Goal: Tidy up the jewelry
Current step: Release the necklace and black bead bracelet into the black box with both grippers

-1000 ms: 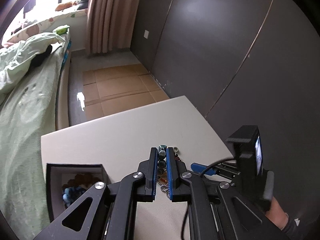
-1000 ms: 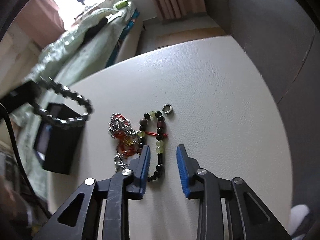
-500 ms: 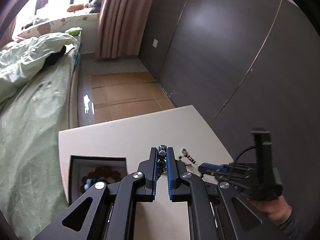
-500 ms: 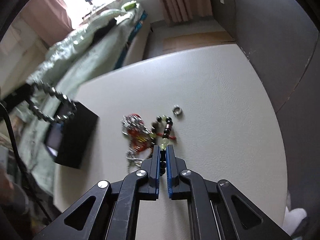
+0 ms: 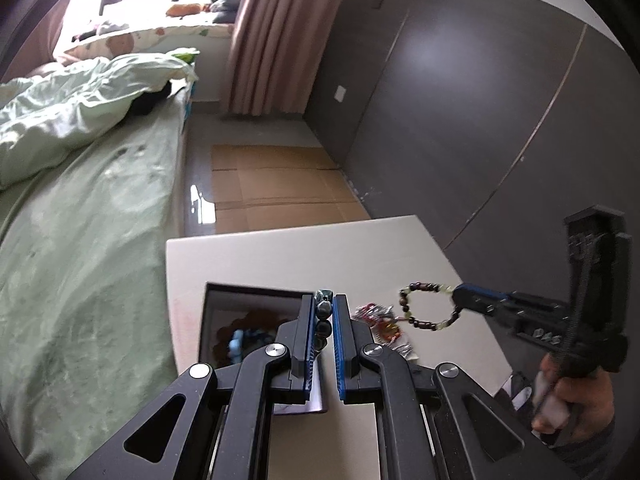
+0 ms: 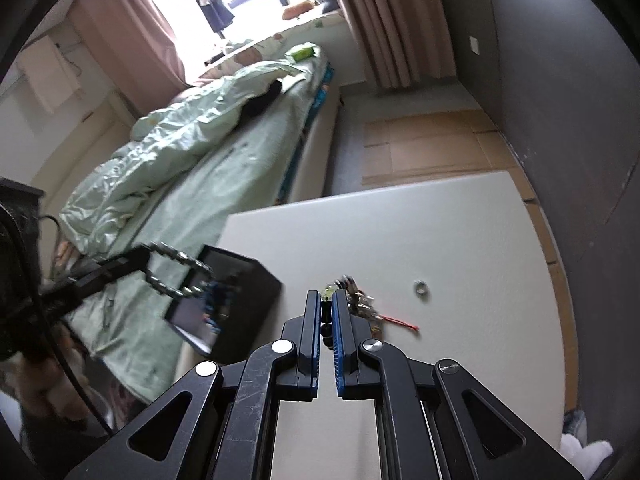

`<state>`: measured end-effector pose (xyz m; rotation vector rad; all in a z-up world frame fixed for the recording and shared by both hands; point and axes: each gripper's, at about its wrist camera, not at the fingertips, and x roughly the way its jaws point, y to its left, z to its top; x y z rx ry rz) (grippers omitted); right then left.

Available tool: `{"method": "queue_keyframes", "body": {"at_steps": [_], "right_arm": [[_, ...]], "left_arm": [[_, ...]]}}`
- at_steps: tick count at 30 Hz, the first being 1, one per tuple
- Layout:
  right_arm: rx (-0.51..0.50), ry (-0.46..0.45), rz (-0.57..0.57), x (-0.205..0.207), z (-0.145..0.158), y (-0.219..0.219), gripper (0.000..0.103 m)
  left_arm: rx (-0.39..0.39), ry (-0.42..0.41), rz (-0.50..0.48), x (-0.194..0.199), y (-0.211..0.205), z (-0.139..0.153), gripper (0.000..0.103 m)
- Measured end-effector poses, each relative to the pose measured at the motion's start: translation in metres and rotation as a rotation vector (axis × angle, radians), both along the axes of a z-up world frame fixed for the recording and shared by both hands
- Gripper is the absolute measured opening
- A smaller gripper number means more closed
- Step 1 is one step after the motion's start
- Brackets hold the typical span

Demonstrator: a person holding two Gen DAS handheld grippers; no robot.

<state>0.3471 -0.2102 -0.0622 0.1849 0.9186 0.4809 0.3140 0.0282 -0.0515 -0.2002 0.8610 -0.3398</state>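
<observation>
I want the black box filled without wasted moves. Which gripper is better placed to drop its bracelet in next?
Probably the left. The left gripper, shut on the dark stone bracelet, hangs right at the open black jewelry box. The right gripper holds the green-and-brown bead bracelet farther off, beyond the tangled chains.

A bed with rumpled pale-green bedding (image 5: 80,168) fills nine o'clock. Dusty-pink pleated curtains (image 5: 264,36) hang at twelve, flattened brown cardboard sheets (image 5: 272,188) cover the floor centrally, and dark grey wall panels (image 5: 480,112) span two o'clock.
</observation>
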Motion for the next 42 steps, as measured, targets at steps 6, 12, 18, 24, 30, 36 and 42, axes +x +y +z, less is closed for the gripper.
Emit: {"method": "queue_keyframes", "body": {"at_steps": [6,12,18,24,30,36,42], "right_arm": [[0.023,-0.020,0.047,-0.003,0.013,0.029,0.007],[0.035,-0.030,0.098,-0.005,0.022,0.063,0.007],[0.054,-0.030,0.137,-0.005,0.024,0.092,0.007],[0.090,-0.010,0.178,0.001,0.021,0.118,0.011],[0.103,-0.012,0.134,-0.006,0.017,0.101,0.052],[0.093,0.009,0.075,-0.012,0.009,0.068,0.052],[0.101,0.015,0.005,-0.021,0.004,0.027,0.060]], "left_arm": [[-0.036,0.076,0.047,0.005,0.019,-0.015,0.049],[-0.038,0.029,0.080,-0.007,0.038,-0.009,0.073],[-0.032,0.037,0.122,-0.013,0.065,-0.009,0.073],[-0.032,0.044,0.147,-0.020,0.077,-0.009,0.076],[-0.039,0.030,0.131,-0.021,0.070,-0.008,0.092],[-0.030,0.033,0.079,-0.018,0.046,-0.009,0.093],[-0.014,0.035,0.028,-0.015,0.020,-0.010,0.093]]}}
